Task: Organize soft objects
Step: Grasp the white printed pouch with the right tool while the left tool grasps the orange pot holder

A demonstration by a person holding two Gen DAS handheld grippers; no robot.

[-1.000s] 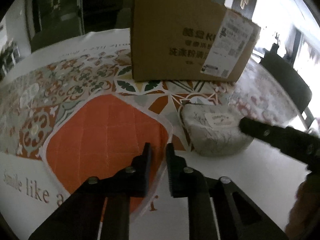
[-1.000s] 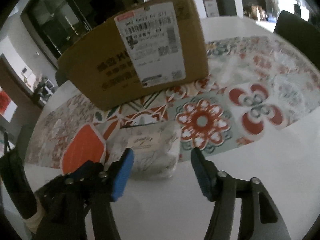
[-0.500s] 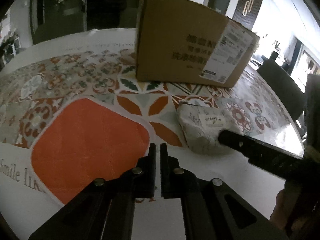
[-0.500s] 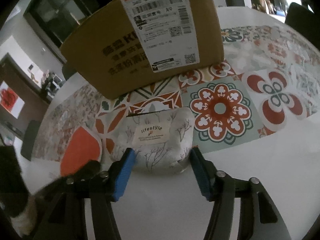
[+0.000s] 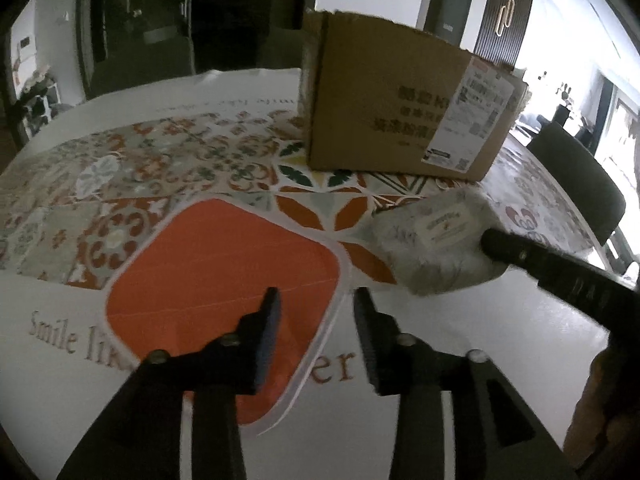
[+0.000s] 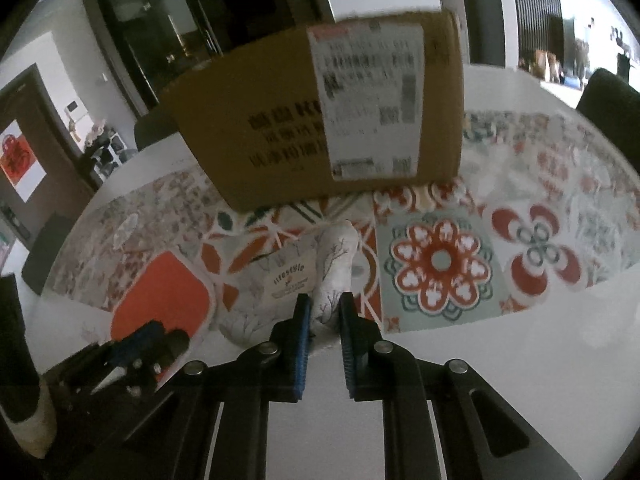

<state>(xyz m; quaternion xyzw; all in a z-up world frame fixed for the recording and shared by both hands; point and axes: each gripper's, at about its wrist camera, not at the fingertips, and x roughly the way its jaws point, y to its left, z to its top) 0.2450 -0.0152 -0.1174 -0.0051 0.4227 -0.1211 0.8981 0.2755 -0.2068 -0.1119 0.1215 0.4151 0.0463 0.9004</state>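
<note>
A patterned tablecloth (image 5: 168,168) fills both views, with a cardboard box (image 5: 400,112) standing in the upper centre. Lower left of centre in the left view lies a flat orange mat (image 5: 224,276). The tissue pack (image 6: 288,280), centre frame below the box, is pinched at its right end by the right gripper (image 6: 324,312), fingers squeezed onto the soft wrapper. The left gripper (image 5: 316,320) hangs with fingers apart over the mat's edge. A firm hold and a slow, level lift toward the box should keep the pack from slipping.
</note>
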